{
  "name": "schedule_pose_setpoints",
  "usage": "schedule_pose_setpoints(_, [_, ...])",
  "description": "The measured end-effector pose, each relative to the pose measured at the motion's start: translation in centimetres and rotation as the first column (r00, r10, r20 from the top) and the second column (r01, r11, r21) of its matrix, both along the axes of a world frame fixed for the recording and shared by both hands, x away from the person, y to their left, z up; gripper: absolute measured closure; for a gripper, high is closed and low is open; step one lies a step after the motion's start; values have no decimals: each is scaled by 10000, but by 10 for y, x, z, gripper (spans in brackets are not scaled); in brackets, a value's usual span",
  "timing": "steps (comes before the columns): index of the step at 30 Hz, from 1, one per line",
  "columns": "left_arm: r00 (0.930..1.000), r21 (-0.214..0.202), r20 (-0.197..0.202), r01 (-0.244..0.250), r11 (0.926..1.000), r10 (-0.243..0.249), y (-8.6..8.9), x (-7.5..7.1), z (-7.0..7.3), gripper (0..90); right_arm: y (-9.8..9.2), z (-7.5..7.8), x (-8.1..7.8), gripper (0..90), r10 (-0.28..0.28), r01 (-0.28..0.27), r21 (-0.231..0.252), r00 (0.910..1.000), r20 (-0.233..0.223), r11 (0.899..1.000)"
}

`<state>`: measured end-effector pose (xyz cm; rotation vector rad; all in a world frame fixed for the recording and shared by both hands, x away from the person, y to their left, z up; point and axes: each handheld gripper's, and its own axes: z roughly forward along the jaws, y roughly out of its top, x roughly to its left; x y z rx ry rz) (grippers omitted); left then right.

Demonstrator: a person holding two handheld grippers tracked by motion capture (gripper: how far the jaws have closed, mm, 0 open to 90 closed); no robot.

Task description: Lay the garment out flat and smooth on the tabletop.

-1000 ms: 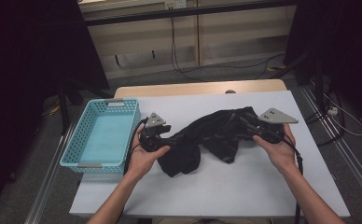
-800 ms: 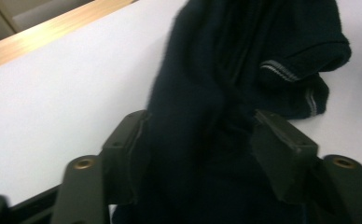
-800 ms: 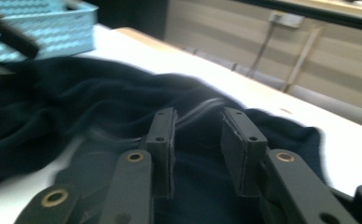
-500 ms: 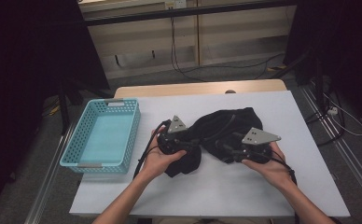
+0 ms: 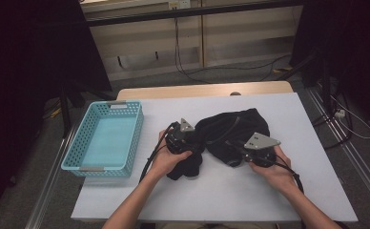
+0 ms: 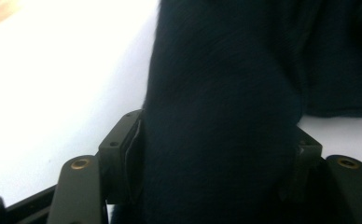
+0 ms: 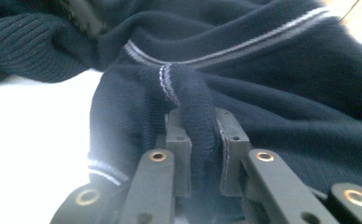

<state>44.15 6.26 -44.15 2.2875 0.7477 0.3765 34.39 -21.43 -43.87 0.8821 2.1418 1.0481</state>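
left tongs (image 6: 216, 154) grip thick sweater (image 5: 231, 131) fold | right tongs (image 7: 202, 154) pinch striped hem (image 7: 167, 79) | high view: basket (image 5: 126, 143) left

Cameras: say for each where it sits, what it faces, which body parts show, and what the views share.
High view: above the person's side, looking forward and down at the white table; forearms, both hands.
Left gripper view: on the left gripper, jaws around a thick fold.
Right gripper view: on the right gripper, pinching a ribbed edge.
All share the dark sweater.
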Motion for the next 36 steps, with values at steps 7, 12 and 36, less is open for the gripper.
schedule_pose_setpoints(7, [9836, -972, -1778, 144, 9952, -316, 20, 2, 2, 725, -31, 8, -2, 802, -645, 629, 629, 9976, 245, 9960])
schedule_pose_setpoints(12, [9822, -633, -1753, 571, 9964, -674, 25, -16, 5, 747, -41, 9, 0, 802, -1006, 977, 800, 9944, 331, 9920])
schedule_pose_setpoints(36, [9914, -1555, -48, 1283, 9795, -1307, 29, -76, 41, 379, -32, 10, 2, 796, -666, 622, 1171, 9972, 336, 9912])
